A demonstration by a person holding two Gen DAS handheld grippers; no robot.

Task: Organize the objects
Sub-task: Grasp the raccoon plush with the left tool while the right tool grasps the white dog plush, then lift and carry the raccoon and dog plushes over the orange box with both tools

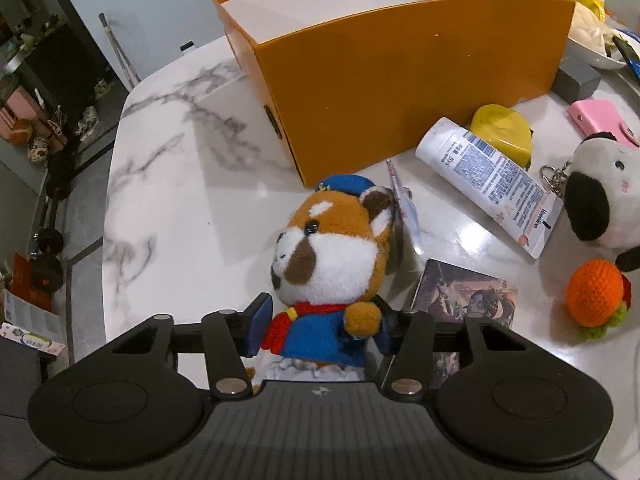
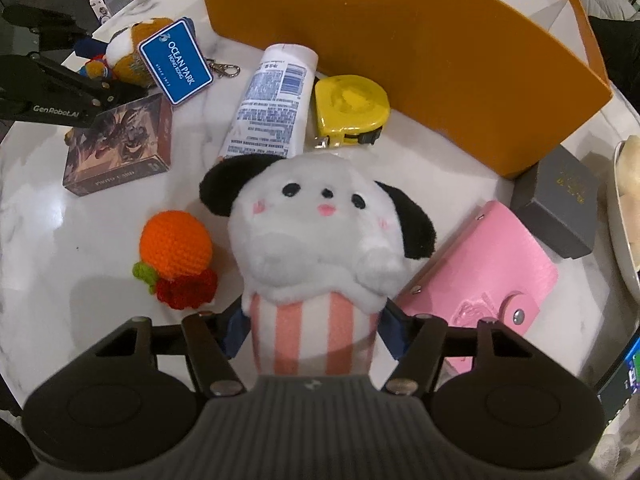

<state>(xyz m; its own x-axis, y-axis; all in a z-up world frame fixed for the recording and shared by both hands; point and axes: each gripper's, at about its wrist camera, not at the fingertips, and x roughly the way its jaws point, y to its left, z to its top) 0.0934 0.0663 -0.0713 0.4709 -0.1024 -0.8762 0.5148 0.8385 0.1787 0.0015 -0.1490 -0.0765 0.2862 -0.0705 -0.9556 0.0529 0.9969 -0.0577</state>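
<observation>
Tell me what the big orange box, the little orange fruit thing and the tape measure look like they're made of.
Orange box: probably stiff paperboard, matte orange outside, white inside, with creased folded walls.
Orange fruit: crocheted yarn, with visible stitch rows and fuzzy green and red trim.
Tape measure: yellow case with a slight sheen, likely hard plastic, with a metal-looking tip.

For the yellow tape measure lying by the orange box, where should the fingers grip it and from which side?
Probably from above, fingers across the two narrow edges of the yellow tape measure. It lies flat on its broad face, so the sides are not exposed for a level approach. The orange box stands close behind it and the white tube lies beside it, so keep the fingers clear of both.
</observation>
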